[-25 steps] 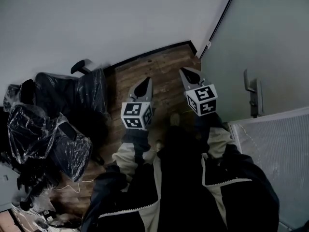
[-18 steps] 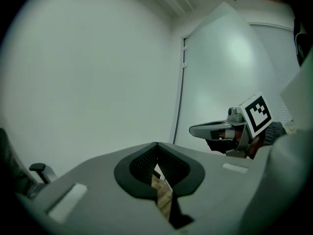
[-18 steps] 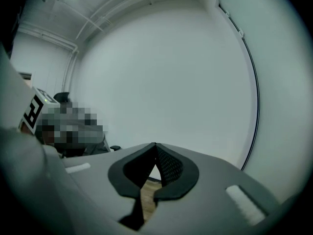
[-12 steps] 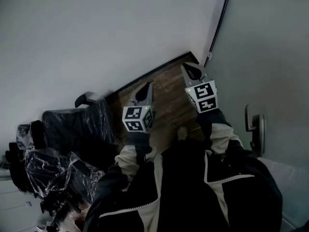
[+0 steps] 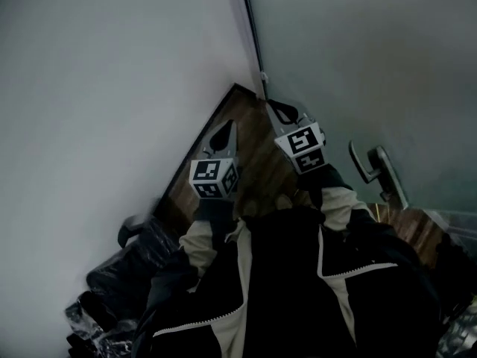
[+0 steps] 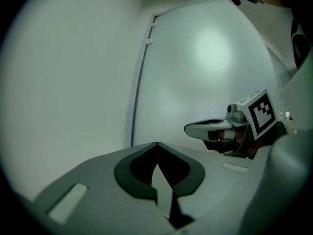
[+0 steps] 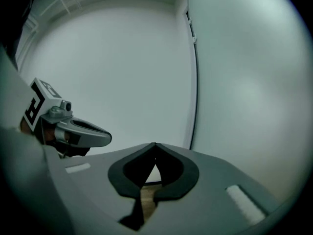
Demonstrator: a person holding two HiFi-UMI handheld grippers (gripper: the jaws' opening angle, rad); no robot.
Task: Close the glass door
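The frosted glass door (image 5: 373, 58) fills the right of the head view, its dark edge (image 5: 250, 28) meeting the white wall (image 5: 104, 88) in the corner. A metal lever handle (image 5: 370, 164) sits on the door just right of my right gripper's marker cube. My left gripper (image 5: 226, 125) and right gripper (image 5: 276, 106) point side by side at that corner above the wooden floor (image 5: 257, 151), touching nothing. Both are shut and empty. The left gripper view shows shut tips (image 6: 156, 145) before the door (image 6: 210, 72); the right gripper view shows shut tips (image 7: 155, 144) beside the door (image 7: 254, 82).
Dark chairs wrapped in plastic (image 5: 127, 274) stand at the lower left by the wall. The person's dark jacket with pale trim (image 5: 298, 289) fills the bottom of the head view. A black skirting strip (image 5: 205, 136) runs along the foot of the wall.
Both grippers have swung across the room toward the corner where wall and glass door meet. The chairs slid to the lower left of the view, and the door handle now lies close beside the right gripper.
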